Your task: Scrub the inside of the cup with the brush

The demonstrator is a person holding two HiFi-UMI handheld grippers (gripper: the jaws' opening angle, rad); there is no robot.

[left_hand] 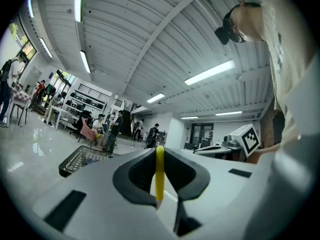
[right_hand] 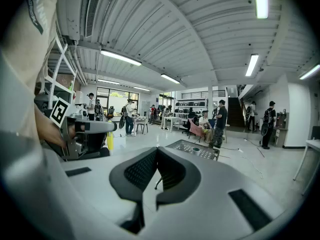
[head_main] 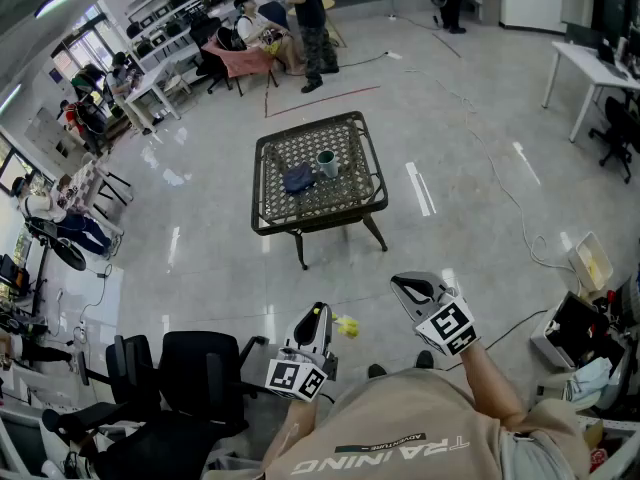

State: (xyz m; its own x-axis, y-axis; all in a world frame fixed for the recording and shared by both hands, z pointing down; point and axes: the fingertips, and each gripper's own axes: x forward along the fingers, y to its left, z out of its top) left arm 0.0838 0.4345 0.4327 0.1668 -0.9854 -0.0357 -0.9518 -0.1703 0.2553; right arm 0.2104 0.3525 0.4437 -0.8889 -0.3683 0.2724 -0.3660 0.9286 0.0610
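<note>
A grey-green cup (head_main: 327,163) stands upright on a small dark wicker table (head_main: 276,211), far ahead of me, beside a dark blue cloth (head_main: 298,178). Both grippers are held near my body, well short of the table. My left gripper (head_main: 318,314) is shut on a yellow brush (head_main: 346,326); in the left gripper view its thin yellow handle (left_hand: 159,176) stands pinched between the jaws of the left gripper (left_hand: 159,151). My right gripper (head_main: 402,284) is shut and empty, jaws of the right gripper (right_hand: 156,152) pressed together. The cup (right_hand: 195,151) shows small on the table (right_hand: 186,146).
Black office chairs (head_main: 190,378) stand close at my left. Cables run across the glossy floor (head_main: 500,183) at the right, with boxes (head_main: 575,333) near my right side. People and desks (head_main: 250,43) fill the far end of the room.
</note>
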